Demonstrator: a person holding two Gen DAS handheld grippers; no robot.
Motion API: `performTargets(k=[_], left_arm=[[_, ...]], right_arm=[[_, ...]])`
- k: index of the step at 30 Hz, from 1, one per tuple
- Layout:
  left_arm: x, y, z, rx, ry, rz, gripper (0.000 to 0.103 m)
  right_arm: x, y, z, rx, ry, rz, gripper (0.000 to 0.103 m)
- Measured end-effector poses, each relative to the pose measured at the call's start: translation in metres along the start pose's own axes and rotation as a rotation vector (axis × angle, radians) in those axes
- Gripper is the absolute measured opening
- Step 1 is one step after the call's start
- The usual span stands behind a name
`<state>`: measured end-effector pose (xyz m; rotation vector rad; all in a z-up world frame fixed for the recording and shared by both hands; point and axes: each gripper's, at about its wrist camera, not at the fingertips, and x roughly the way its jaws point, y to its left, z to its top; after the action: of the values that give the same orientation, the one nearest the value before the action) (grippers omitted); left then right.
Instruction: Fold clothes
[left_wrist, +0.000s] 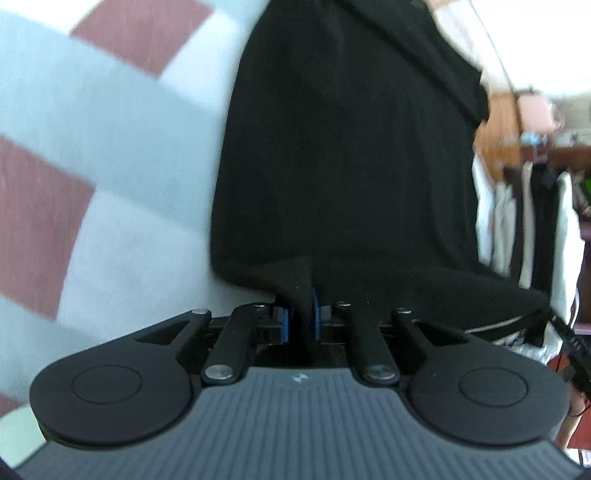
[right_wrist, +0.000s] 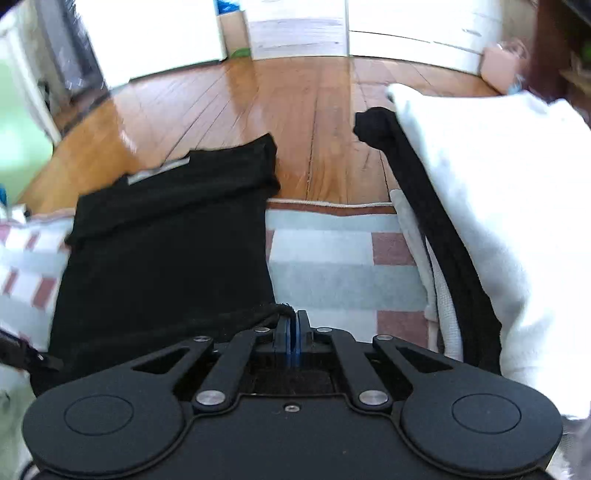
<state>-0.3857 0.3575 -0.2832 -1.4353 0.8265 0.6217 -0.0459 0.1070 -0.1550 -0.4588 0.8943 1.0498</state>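
**Both grippers pinching the near edge of the black garment, mid-fold**

Left gripper (left_wrist: 300, 314): jaws nearly closed, blue pads (left_wrist: 284, 325) clamped on a bunched ridge of the black garment (left_wrist: 343, 147). The pinch sits at the near edge, so the rest of the cloth runs away from the camera, and the hem can be carried as one line.

The garment is spread over a checked blanket (left_wrist: 110, 129) of pale and red-brown squares; its far end hangs past the blanket edge over the wood floor (right_wrist: 258, 103). It looks narrow already, so my read is the next fold is lengthwise, near edge to far.

Right gripper (right_wrist: 294, 328): jaws fully together. The garment's edge, with a thin cord or seam, reaches the left finger. Whether any cloth is actually caught between the pads I cannot tell; it looks like a corner grip at most. A matching hold would keep the edge straight.

Far right: a stack of clothes (right_wrist: 480, 221), white with black layers between, just beside the work area, apart from the garment.
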Motion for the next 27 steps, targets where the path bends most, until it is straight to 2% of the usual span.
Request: performTargets(k=[1,6,8,11,13,14,15,16,17,20,24,27], left_arm=[[0.0,-0.001,-0.002,0.008,0.018,0.007,0.017],[0.0,-0.012,-0.014,0.055,0.041,0.013,0.044],[0.001,-0.014,-0.02,0.06,0.045,0.012,0.05],[-0.001,-0.014,-0.03,0.005,0.045,-0.004,0.059],[-0.003,-0.019,-0.035,0.017,0.025,0.003,0.06],[-0.003,-0.023,-0.037,0.033,0.01,0.018,0.055],[-0.005,-0.028,-0.038,0.061,-0.009,0.039,0.027],[-0.007,-0.034,-0.039,0.094,-0.031,0.062,0.012],[-0.013,-0.041,-0.039,0.127,-0.065,0.083,0.006],[-0.046,-0.065,-0.038,0.236,-0.216,0.11,0.006],[-0.105,-0.089,-0.045,0.343,-0.412,0.006,0.006],[-0.119,-0.084,-0.053,0.339,-0.43,-0.019,0.006]], right_arm=[[0.002,0.001,-0.001,-0.005,0.003,-0.006,0.004],[0.01,-0.017,-0.001,0.107,0.018,0.036,0.004],[0.013,-0.02,-0.001,0.104,0.022,0.035,0.004],[0.014,-0.018,-0.003,0.108,0.016,0.04,0.004],[0.013,-0.018,-0.004,0.108,0.006,0.045,0.004],[0.012,-0.017,-0.004,0.103,-0.002,0.045,0.004],[0.012,-0.017,-0.004,0.098,-0.01,0.046,0.004],[0.012,-0.016,-0.004,0.093,-0.018,0.047,0.004],[0.01,-0.016,-0.003,0.087,-0.03,0.048,0.004],[-0.006,-0.01,0.001,0.055,-0.118,0.05,0.004],[-0.03,-0.004,0.003,0.002,-0.228,0.034,0.004],[-0.029,-0.006,-0.008,-0.004,-0.184,0.022,0.004]])
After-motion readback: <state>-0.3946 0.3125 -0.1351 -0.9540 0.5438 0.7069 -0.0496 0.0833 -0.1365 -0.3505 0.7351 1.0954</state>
